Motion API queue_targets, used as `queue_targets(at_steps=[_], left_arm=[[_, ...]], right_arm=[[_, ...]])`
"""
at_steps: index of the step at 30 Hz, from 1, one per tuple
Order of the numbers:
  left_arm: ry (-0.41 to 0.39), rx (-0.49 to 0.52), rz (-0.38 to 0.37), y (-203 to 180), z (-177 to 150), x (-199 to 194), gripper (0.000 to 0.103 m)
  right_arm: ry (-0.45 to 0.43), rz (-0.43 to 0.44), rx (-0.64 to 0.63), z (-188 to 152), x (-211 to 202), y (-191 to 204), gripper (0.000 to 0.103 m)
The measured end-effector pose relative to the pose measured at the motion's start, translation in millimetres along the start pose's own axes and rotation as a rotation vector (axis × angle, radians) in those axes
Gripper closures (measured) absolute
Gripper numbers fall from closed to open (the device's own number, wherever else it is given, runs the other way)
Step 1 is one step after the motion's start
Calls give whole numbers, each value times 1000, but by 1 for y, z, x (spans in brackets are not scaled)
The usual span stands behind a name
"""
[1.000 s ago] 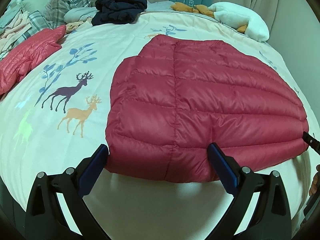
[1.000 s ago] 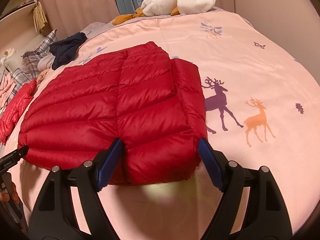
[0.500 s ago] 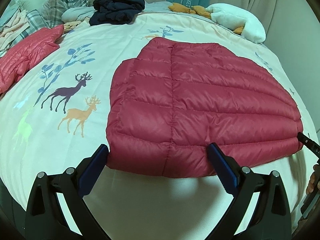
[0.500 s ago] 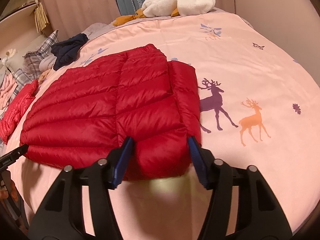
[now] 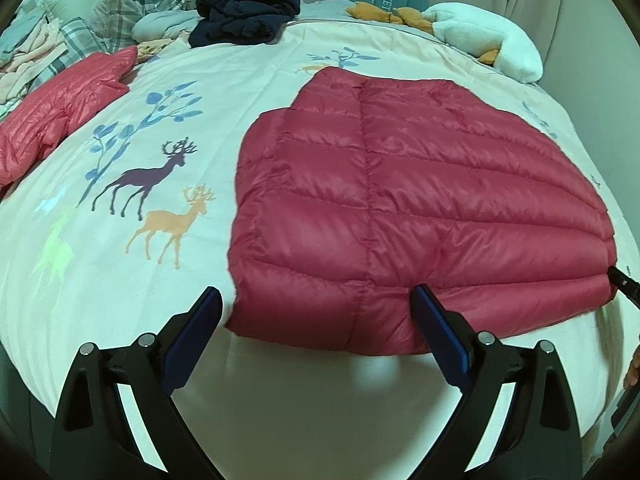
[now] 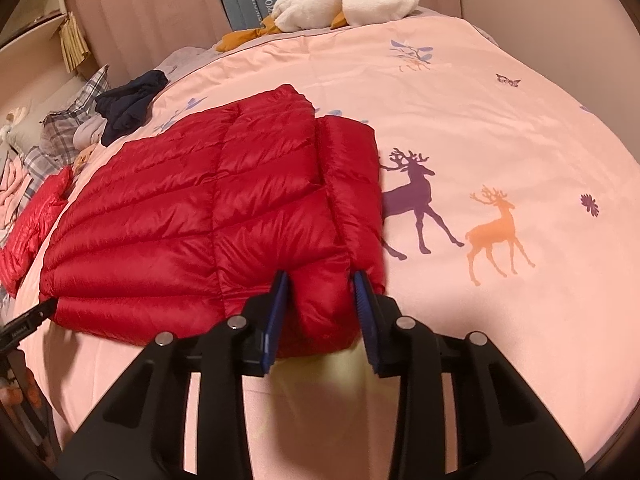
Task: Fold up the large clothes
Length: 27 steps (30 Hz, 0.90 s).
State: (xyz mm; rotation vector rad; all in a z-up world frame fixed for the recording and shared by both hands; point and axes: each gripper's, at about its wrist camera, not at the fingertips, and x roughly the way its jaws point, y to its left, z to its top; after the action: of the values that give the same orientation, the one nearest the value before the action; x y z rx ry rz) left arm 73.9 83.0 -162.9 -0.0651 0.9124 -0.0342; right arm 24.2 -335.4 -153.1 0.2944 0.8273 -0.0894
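Observation:
A red quilted down jacket (image 5: 400,208) lies flat on the bed, its near hem toward me; it also shows in the right wrist view (image 6: 208,224). My left gripper (image 5: 316,320) is wide open at the jacket's near left hem, the hem between its blue pads without being pinched. My right gripper (image 6: 320,300) has narrowed around the jacket's near right corner, its blue pads pressing the puffy fabric on both sides. The tip of each gripper shows at the edge of the other's view.
The bed cover (image 5: 120,280) carries a deer print. A second, lighter red jacket (image 5: 60,112) lies at the left. Dark clothes (image 5: 244,16), plaid pillows (image 5: 140,4) and a white plush toy (image 5: 488,40) lie along the far side.
My right gripper has closed from wide open to gripping the jacket's corner. The left gripper stays open and has drawn back slightly from the hem.

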Motion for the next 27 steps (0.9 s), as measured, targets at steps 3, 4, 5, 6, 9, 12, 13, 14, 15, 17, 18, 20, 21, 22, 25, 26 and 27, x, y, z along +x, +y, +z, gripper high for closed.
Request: queue_targets(at_steps=[3,4,5,6,9,12,13,14,15,17,18,20,21,22,25,26,27], left_arm=[[5,-10,13,3,-2,-3,7],[2,-12,14,4,-2,-6,7],[-8,-11,17,5,-3,-12,7],[-18,-8,20,5,-3,-16,7],[-55,5,11,1,-2,-32,7],[-94,29,-15,-12,1,-45,7],[-106,40,-28,-18,1,-48,7],[-113,49,-37,-24,1,-50,7],[-120,63,-48,-33,1,-51,7],[-122,93,-67,-48,0,-51,7],[-123,107,-79,-56,-1,-50,7],[-129,134,-94,-71,-2,-47,7],[-132,147,-99,-78,-3,-46,7],[-138,165,-102,-87,-3,-43,7],[-134,211,-84,-106,-7,-33,7],[-123,222,-75,-111,-8,-28,7],[-109,230,-70,-114,-10,-22,7]], right_arm=[[-38,-15,12,2,-13,2,69],[-53,-18,10,2,-17,3,69],[-82,-18,6,3,-25,6,69],[-104,-8,-1,4,-32,9,69],[-147,34,-39,7,-48,26,52],[-158,63,-114,4,-54,52,48],[-157,68,-136,3,-54,59,47],[-155,76,-166,0,-53,69,47],[-152,83,-191,-3,-50,79,47],[-145,86,-223,-7,-45,91,47],[-141,91,-234,-9,-41,97,47],[-141,106,-240,-12,-36,105,47],[-134,112,-237,-13,-32,109,47],[-121,118,-238,-15,-28,112,47],[-86,104,-256,-20,-13,119,47],[-77,96,-265,-23,-8,120,47],[-70,94,-268,-24,-5,120,47]])
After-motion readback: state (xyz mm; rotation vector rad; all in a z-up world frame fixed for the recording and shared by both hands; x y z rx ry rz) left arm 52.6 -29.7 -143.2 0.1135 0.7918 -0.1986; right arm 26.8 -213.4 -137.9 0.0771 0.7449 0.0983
